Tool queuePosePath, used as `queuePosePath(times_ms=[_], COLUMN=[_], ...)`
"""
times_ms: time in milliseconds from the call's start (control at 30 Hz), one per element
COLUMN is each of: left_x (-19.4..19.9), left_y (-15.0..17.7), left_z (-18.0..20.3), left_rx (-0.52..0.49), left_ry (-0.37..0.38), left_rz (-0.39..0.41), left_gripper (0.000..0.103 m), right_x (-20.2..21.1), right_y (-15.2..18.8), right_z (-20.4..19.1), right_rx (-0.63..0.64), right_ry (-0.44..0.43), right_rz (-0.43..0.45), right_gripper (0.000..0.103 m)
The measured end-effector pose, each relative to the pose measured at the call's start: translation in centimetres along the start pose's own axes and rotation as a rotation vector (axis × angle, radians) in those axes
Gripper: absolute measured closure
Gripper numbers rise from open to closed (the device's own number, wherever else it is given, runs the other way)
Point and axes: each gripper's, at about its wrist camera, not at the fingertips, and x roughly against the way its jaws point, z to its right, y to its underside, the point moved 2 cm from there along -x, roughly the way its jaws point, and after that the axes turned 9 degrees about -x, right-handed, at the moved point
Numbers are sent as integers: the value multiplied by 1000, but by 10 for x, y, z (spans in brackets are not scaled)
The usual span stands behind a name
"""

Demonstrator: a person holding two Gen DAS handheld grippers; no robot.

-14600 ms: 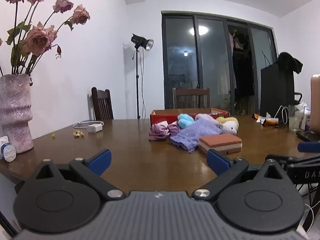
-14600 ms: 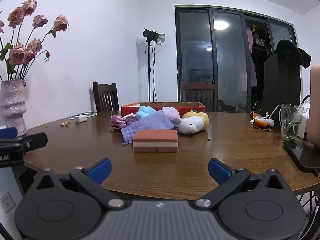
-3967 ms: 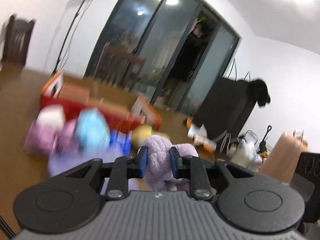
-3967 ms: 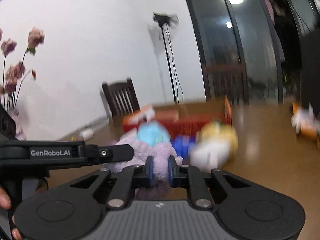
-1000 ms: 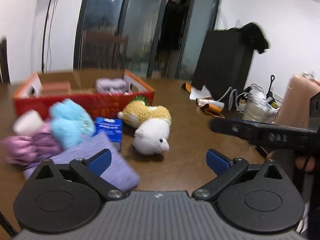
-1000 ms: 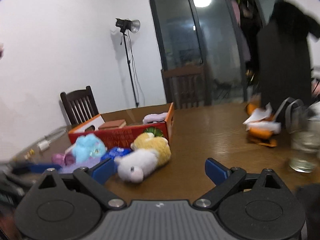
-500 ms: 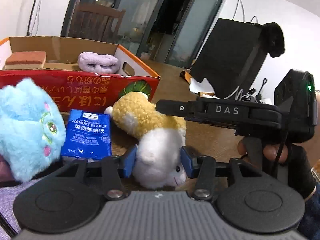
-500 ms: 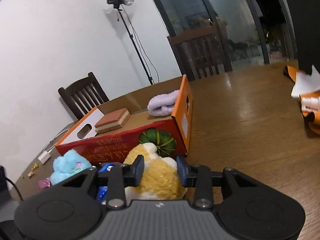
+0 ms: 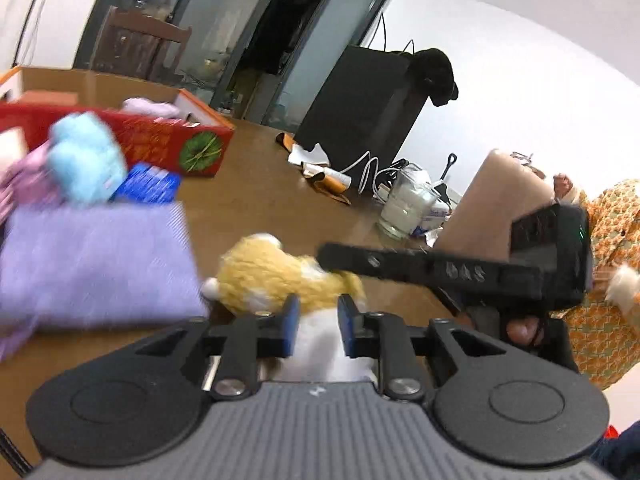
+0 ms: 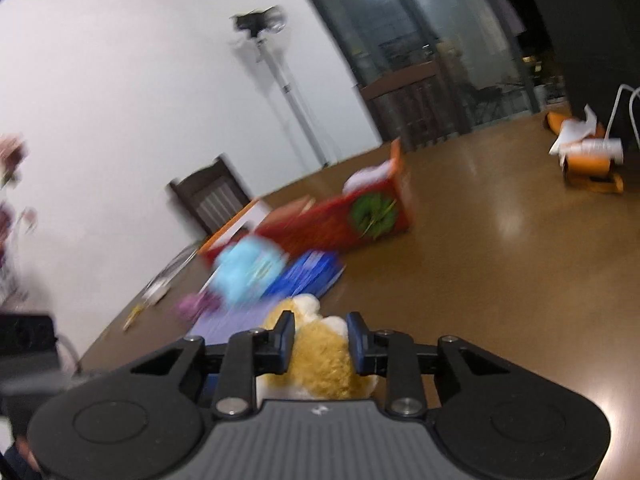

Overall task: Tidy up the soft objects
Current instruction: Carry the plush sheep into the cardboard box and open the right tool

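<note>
Dim room, white walls, brown wooden table (image 9: pixel 256 200).

Behind the table, dark glass sliding doors (image 10: pixel 432 44) with a ceiling lamp mirrored in the panes. In front of them a wooden chair (image 9: pixel 136 44); another dark slatted chair (image 10: pixel 212 196) by the left wall. Near that wall, a light on a tall stand (image 10: pixel 264 24), blurred. At the far left, smeared pinkish shapes, possibly flowers (image 10: pixel 12 184). On the table's far side, a black upright panel (image 9: pixel 356 112) with something dark draped over its top corner, white cables (image 9: pixel 368 164), a glass jar (image 9: pixel 404 204) and orange-and-white clutter (image 10: pixel 588 152). Sheen of lamplight on the tabletop.
</note>
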Motion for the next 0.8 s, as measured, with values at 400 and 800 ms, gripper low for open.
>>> queuePosePath(times_ms=[400, 800], left_x=[105, 60], left_y=[61, 87], left_z=[28, 28], left_rx=[158, 263], left_ry=[-144, -79], left_rz=[203, 129], left_gripper=[43, 61], right_x=[62, 85], right_y=[62, 82], right_z=[-50, -55], right_rx=[157, 194], right_ry=[77, 96], right_rz=[29, 18], right_gripper=[74, 71])
